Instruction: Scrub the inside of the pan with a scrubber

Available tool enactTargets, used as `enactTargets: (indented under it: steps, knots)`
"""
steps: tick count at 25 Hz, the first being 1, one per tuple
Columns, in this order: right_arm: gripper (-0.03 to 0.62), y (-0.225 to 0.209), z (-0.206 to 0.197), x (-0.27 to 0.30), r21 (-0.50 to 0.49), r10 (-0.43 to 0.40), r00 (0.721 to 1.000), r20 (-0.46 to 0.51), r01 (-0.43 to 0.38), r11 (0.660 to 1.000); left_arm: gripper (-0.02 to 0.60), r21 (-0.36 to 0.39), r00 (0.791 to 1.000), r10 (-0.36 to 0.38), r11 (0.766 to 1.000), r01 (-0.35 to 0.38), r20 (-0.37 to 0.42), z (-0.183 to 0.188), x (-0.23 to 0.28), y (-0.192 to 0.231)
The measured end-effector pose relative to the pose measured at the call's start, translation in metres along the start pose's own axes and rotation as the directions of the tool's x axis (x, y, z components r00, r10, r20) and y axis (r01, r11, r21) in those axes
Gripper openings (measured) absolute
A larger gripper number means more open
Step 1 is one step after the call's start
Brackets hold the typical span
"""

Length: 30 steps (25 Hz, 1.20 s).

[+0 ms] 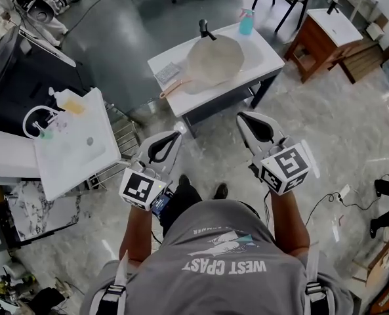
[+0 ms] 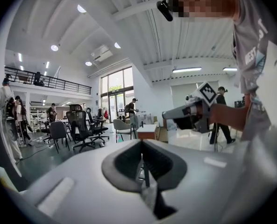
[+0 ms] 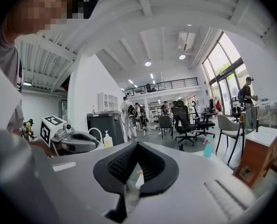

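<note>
A pale round pan [image 1: 214, 61] with a pinkish handle lies on a white table [image 1: 263, 50] ahead of me in the head view. A grey scrubber pad [image 1: 167, 73] rests beside the handle. A dark-handled brush [image 1: 205, 29] leans at the pan's far rim. My left gripper [image 1: 175, 135] and right gripper [image 1: 242, 117] hover short of the table, over the floor, both shut and holding nothing. The left gripper view shows its own jaws [image 2: 141, 143] closed together, and the right gripper view shows the same for its own [image 3: 137, 146].
A teal bottle [image 1: 246, 22] stands at the table's far corner. A white sink unit [image 1: 76, 140] with a soap bottle [image 1: 69, 100] is to my left. A wooden side table [image 1: 322, 41] stands to the right. Office chairs [image 3: 182, 120] and other people are farther off, and cables [image 1: 342, 199] lie on the floor.
</note>
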State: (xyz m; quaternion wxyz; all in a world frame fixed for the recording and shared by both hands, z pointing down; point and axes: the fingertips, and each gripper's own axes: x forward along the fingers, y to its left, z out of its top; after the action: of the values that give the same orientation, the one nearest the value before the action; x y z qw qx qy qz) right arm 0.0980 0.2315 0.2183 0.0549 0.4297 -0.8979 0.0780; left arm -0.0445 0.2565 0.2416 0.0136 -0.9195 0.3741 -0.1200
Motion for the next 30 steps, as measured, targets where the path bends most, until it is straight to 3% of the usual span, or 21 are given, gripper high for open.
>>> enactTargets:
  steps: [4,9,17,30]
  knots:
    - [0.002,-0.017,0.001,0.018,-0.006,-0.036,0.999,-0.007,0.036,0.999,0.002,-0.018,0.999,-0.034,0.999,0.034,0.019,-0.004,0.024,0.024]
    - [0.002,-0.030,0.014,0.040,-0.010,-0.094,0.996,-0.001,0.094,0.996,0.003,0.035,0.994,-0.101,0.994,0.100,0.045,0.004,0.046,0.053]
    - [0.002,-0.036,0.033,0.094,-0.021,-0.139,0.990,-0.004,0.139,0.990,0.003,0.030,0.993,-0.112,0.993,0.111,0.040,0.001,0.068,0.132]
    - [0.002,-0.033,0.036,0.171,-0.012,-0.225,0.974,-0.036,0.225,0.974,0.002,0.017,0.979,-0.196,0.981,0.195,0.055,-0.015,0.087,0.217]
